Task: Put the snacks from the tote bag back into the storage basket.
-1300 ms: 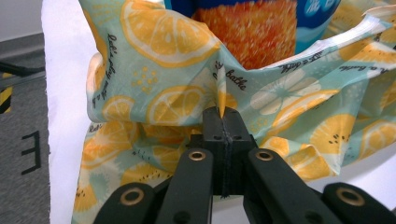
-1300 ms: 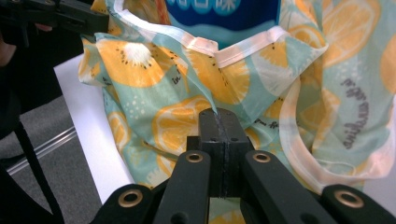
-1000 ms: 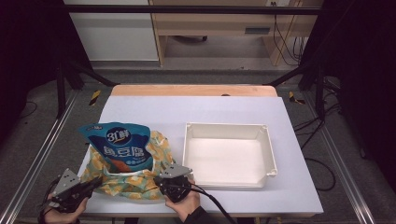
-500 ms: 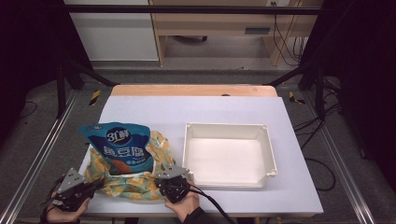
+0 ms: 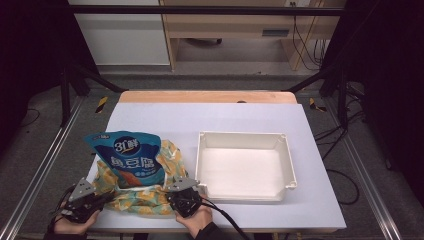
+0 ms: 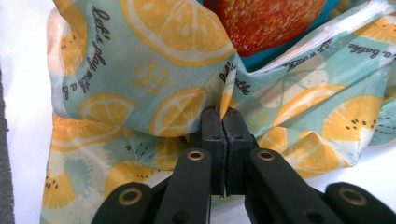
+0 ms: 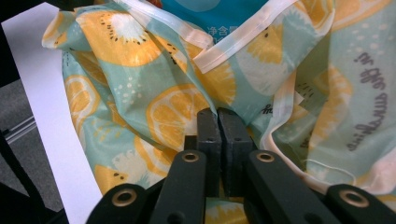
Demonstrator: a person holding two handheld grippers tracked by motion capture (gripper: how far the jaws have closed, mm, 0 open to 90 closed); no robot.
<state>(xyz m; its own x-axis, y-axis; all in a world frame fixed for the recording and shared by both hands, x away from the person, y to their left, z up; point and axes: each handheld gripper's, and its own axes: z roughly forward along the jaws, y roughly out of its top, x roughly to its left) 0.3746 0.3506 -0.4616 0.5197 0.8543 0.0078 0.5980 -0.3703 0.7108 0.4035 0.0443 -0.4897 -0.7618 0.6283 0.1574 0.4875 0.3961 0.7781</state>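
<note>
At the lower left of the high view, a lemon-print cloth bag lay on the white table with a blue snack pouch in it. The left gripper and right gripper each pinched its fabric, jaws together. A white tray sat just right.

The bag at the table's near left corner is thin, soft cloth with a matt printed finish and stitched hems. The pouch inside it is glossy plastic film. The tray near the right edge is smooth, matt, cream plastic. The table carries a smooth, matt white sheet; bare wood shows along its far edge. The left gripper and right gripper have matt black plastic jaws with metal rivets.
</note>
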